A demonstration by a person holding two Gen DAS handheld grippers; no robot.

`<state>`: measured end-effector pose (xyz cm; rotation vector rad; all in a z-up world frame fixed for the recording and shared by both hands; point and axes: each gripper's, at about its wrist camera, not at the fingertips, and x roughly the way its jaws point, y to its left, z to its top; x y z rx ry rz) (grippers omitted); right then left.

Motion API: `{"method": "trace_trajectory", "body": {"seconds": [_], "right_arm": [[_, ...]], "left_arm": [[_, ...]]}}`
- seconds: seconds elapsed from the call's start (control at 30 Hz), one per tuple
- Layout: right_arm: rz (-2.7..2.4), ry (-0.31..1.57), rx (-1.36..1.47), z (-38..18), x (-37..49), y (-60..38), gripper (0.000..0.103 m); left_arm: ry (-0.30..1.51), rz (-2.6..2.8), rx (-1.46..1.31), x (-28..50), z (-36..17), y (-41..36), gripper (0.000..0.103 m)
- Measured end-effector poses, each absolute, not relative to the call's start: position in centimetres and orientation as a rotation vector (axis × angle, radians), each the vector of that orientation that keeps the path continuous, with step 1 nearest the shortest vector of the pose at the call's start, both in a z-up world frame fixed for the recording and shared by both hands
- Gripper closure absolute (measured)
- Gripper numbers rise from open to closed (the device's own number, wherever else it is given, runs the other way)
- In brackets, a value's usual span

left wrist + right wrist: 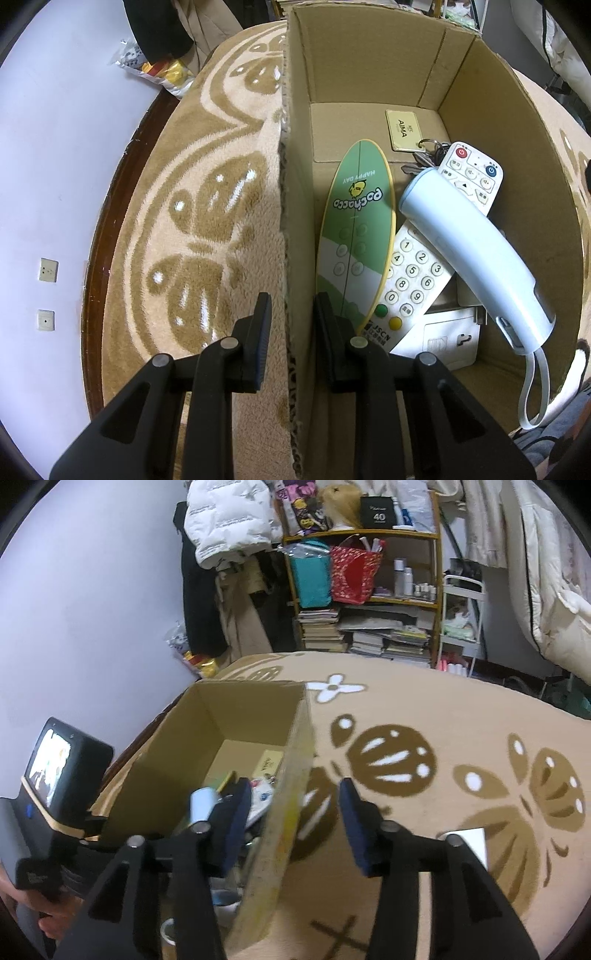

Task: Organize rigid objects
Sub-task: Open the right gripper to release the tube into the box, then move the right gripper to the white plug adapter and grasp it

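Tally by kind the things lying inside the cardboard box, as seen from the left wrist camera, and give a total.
Remote controls: 3 (green Pochacco remote, white numbered remote, white remote with red power button)
Pale blue handheld device with strap: 1
Key bunch with AIMA tag: 1
White flat item: 1
Total: 6
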<state>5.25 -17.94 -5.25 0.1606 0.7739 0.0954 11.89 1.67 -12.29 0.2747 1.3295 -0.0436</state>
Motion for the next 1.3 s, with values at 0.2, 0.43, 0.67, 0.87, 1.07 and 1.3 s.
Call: {"method": "trace_trajectory", "body": {"seconds": [0.2,0.43,0.67,0.87,1.07,1.3], "right_arm": [[-0.003,0.774,0.196,-5.6,5.5,-21.2,0.03],[-0.109,0.866,0.237,-8.7,6.5,-25.6,0.017],[-0.172,0.971,0.31,-12.6,6.7,-28.6,0.017],[-0.229,1.015,0.295,-14.3,7.0,-30.0,0.017],[-0.256,1.057,0.342,-15.8,7.1,-31.1,0.017],[-0.269,1.076,0.349,-16.7,7.0,-31.2,0.017]], "left_arm": [[1.329,-0.044,0.274,11.9,-12.3,1.7,0.079],[1.325,-0.041,0.289,11.8,-12.2,1.5,0.079],[1.327,-0.042,0.285,11.8,-12.3,1.5,0.079],[1.328,-0.041,0.28,11.8,-12.1,1.6,0.079],[1.326,-0.04,0.285,11.8,-12.2,1.6,0.079],[1.327,-0.041,0.28,11.9,-12.2,1.6,0.078]]}}
